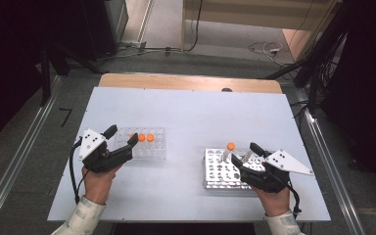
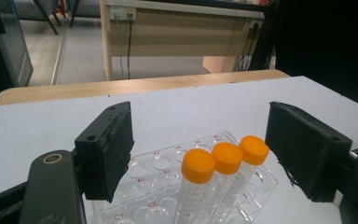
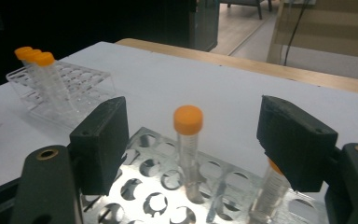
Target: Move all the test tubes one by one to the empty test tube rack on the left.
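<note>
while both hands rest at the near edge of the white table (image 1: 186,112), left gripper (image 1: 123,138) jaws spread and empty beside the clear rack (image 1: 157,147) with three orange-capped tubes (image 2: 213,173), right gripper (image 1: 245,154) jaws spread, gripping nothing, over the metal rack (image 1: 215,171), one upright orange-capped tube (image 3: 189,144) between its jaws, untouched, another tube (image 3: 269,193) behind its right jaw
</note>
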A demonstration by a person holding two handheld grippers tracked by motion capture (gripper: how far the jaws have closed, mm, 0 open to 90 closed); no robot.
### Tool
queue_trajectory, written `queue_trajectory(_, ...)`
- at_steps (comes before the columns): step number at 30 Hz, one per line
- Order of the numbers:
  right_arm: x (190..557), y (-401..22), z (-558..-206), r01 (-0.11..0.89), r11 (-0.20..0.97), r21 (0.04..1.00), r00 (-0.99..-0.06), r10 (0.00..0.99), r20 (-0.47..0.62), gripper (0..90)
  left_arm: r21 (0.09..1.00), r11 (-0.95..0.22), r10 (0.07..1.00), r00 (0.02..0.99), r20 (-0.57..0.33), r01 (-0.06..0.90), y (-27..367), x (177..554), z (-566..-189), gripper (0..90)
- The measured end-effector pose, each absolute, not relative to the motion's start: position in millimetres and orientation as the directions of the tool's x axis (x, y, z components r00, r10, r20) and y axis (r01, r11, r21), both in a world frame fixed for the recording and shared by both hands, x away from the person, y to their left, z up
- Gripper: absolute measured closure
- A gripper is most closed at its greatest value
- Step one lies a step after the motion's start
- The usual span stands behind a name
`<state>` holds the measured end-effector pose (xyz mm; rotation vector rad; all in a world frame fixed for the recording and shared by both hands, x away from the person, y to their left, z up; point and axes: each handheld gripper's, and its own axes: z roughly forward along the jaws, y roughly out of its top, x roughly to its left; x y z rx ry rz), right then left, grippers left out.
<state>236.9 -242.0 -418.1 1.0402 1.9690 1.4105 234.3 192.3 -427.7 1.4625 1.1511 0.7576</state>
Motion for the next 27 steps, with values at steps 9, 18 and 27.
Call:
queue_trajectory(9,242,-260,-423,0.297,0.159,0.942,-0.515,0.857,0.018,24.1,0.966,0.044,0.935,0.330,-0.129,0.254,192,235,-429,23.0)
queue_trajectory(18,257,-269,-443,0.352,0.161,0.922,-0.447,0.894,0.015,29.3,0.966,0.038,0.935,0.332,-0.125,0.257,191,235,-429,23.1)
queue_trajectory(27,261,-264,-449,0.413,0.178,0.893,-0.422,0.907,0.014,44.2,0.966,0.039,0.935,0.332,-0.126,0.256,191,234,-429,23.3)
